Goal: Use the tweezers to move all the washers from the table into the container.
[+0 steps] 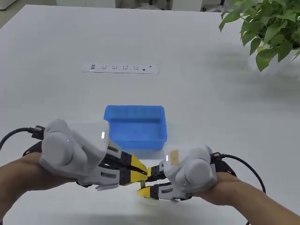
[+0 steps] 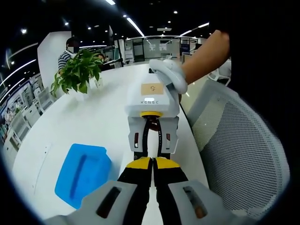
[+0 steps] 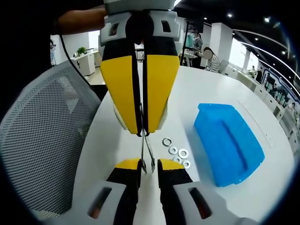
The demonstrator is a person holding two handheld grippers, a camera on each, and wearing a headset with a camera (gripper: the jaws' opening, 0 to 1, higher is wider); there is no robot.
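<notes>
My two grippers meet nose to nose at the table's near edge. The left gripper [image 1: 139, 171] [image 2: 152, 162] points right, its yellow jaws pressed together on one end of thin metal tweezers [image 3: 146, 152]. The right gripper [image 1: 144, 189] [image 3: 149, 165] points left, and its jaws stand a narrow gap apart around the tweezers' two spread prongs. Several small silver washers [image 3: 173, 150] lie on the white table just beside the tweezers. The blue container [image 1: 135, 109] [image 3: 208, 117] [image 2: 70, 187] stands just beyond the grippers, and nothing shows inside it.
A white power strip [image 1: 121, 68] lies farther back on the table. A potted plant [image 1: 269, 28] [image 2: 77, 72] stands at the far right corner. A grey mesh chair [image 3: 42, 140] [image 2: 234, 150] sits behind the near edge. People stand in the background.
</notes>
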